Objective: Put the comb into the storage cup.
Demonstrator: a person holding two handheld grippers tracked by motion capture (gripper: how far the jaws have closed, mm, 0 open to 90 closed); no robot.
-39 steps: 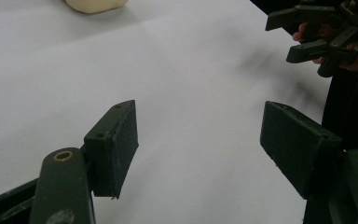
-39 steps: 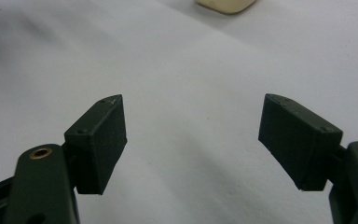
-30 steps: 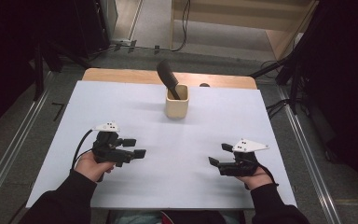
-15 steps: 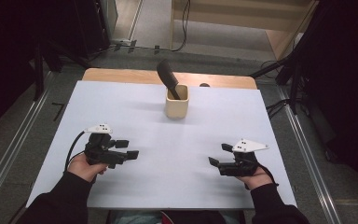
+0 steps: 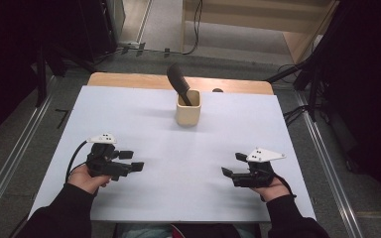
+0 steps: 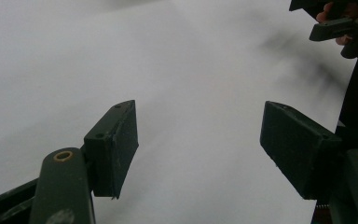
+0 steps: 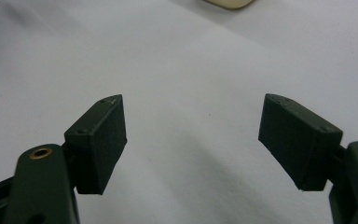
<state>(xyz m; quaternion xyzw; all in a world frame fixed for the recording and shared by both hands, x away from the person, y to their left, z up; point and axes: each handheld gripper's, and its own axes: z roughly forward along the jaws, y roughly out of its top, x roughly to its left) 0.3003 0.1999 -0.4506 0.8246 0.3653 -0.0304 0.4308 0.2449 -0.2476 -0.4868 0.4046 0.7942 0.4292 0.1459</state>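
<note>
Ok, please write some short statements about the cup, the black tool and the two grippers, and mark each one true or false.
1. The black tool stands in the beige cup. True.
2. The left gripper holds the cup. False: its jaws are open with nothing between them, far from the cup.
3. The right gripper is open above the white table. True.
4. The cup lies on its side. False: it is upright.
5. The cup is between the two grippers at the near edge. False: it is near the far edge.

table (image 5: 129, 114) open — cup (image 5: 187, 113) centre-back
</note>
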